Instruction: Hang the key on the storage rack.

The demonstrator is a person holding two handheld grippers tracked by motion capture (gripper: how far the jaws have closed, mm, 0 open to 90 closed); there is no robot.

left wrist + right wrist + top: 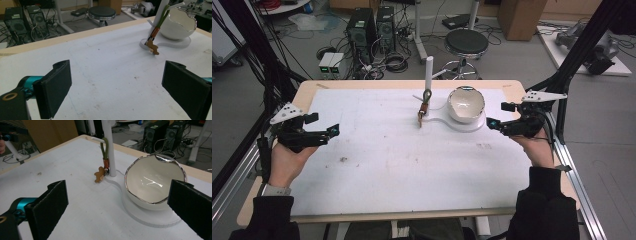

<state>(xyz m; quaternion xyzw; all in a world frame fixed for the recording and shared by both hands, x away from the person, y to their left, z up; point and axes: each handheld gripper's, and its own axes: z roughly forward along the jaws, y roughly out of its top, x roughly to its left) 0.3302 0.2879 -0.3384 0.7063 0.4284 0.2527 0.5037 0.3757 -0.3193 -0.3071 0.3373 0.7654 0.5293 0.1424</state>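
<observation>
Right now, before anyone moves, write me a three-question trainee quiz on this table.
1. True or false: the bowl holds food.
2. Multiple choice: the green strap with the brown charm hangs from A) the bowl's rim, B) the white post, C) the left gripper.
3. Short answer: which gripper is nearer the bowl, and are its jaws open or shut?

Key
1. False: its inside is bare.
2. B: the strap loops over a peg on the post, with the charm down at the white base.
3. The right gripper; its jaws stand wide open, short of the bowl.
</observation>
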